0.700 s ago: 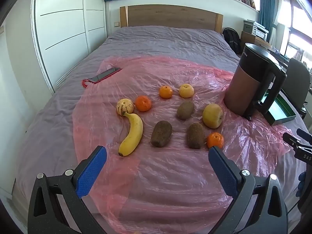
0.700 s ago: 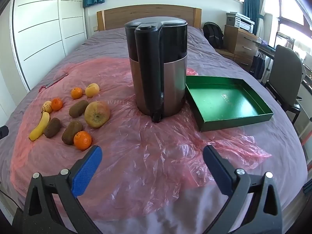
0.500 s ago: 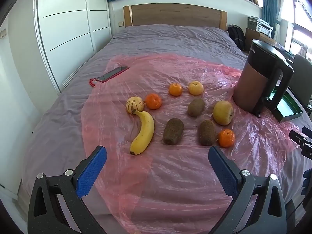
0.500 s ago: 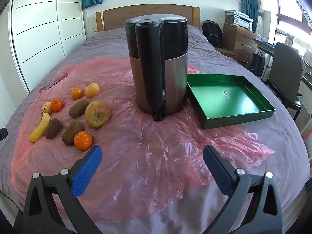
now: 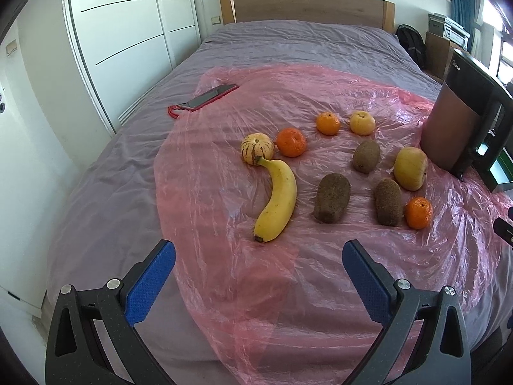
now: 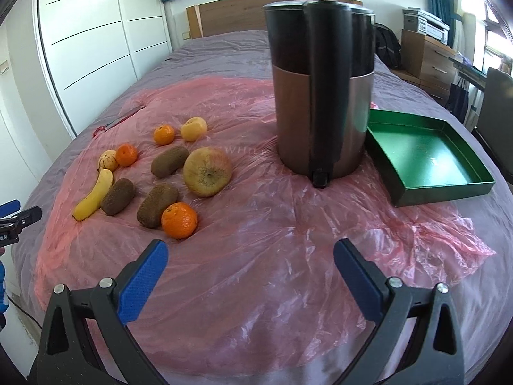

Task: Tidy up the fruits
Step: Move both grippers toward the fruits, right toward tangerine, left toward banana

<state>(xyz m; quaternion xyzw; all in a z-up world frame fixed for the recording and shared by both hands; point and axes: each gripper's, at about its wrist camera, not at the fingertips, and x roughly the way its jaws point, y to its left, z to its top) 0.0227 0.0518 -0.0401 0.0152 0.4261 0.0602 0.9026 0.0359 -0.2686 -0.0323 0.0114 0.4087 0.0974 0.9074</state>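
Observation:
Fruits lie on a pink plastic sheet (image 5: 224, 288) on the bed: a banana (image 5: 278, 200), a striped small melon (image 5: 257, 148), three oranges (image 5: 291, 142) (image 5: 328, 123) (image 5: 418, 212), a yellow fruit (image 5: 362, 123), three kiwis (image 5: 332, 197) (image 5: 388, 201) (image 5: 366, 156) and an apple (image 5: 410, 168). My left gripper (image 5: 258, 253) is open and empty, in front of the banana. My right gripper (image 6: 250, 252) is open and empty, near the front orange (image 6: 179, 220). An empty green tray (image 6: 426, 157) sits right of the kettle.
A tall brown-and-black kettle (image 6: 322, 89) stands between the fruits and the tray; it also shows in the left wrist view (image 5: 461, 118). A red phone (image 5: 208, 98) lies at the sheet's far left edge. White wardrobes (image 5: 121, 48) are left of the bed, a chair (image 6: 497, 109) right.
My left gripper has swung left and moved closer, so the fruits sit further right and larger. My right gripper has moved closer and turned left, bringing the fruits nearer.

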